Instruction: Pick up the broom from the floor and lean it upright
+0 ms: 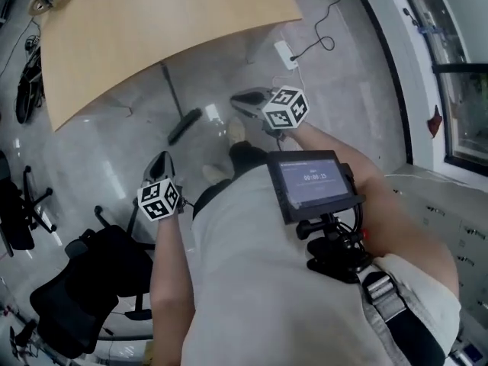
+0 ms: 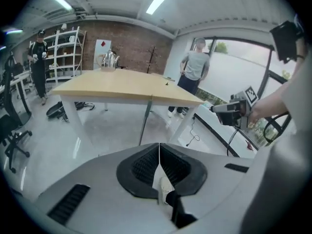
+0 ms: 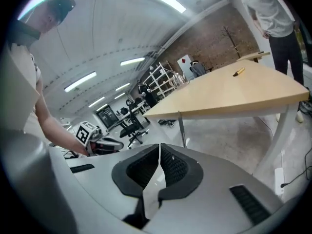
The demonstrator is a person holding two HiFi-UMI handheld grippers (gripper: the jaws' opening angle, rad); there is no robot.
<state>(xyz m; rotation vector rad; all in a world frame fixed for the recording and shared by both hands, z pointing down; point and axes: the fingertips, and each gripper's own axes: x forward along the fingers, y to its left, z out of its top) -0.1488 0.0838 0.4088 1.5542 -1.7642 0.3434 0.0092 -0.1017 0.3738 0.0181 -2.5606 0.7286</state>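
The broom has a dark head (image 1: 185,126) on the grey floor. Its thin handle (image 1: 171,90) runs up to the edge of the wooden table (image 1: 152,21) and seems to lean there. The same thin pole (image 2: 146,121) shows under the table edge in the left gripper view and again in the right gripper view (image 3: 181,128). My left gripper (image 1: 162,158) is held above the floor, apart from the broom, and its jaws (image 2: 159,147) are shut on nothing. My right gripper (image 1: 238,97) hovers right of the broom head, also shut and empty (image 3: 160,147).
Black office chairs (image 1: 84,280) stand at the lower left. A white power strip with a cable (image 1: 286,52) lies on the floor near the window wall. My own shoes (image 1: 235,132) are beside the broom head. Two people (image 2: 195,67) stand beyond the table.
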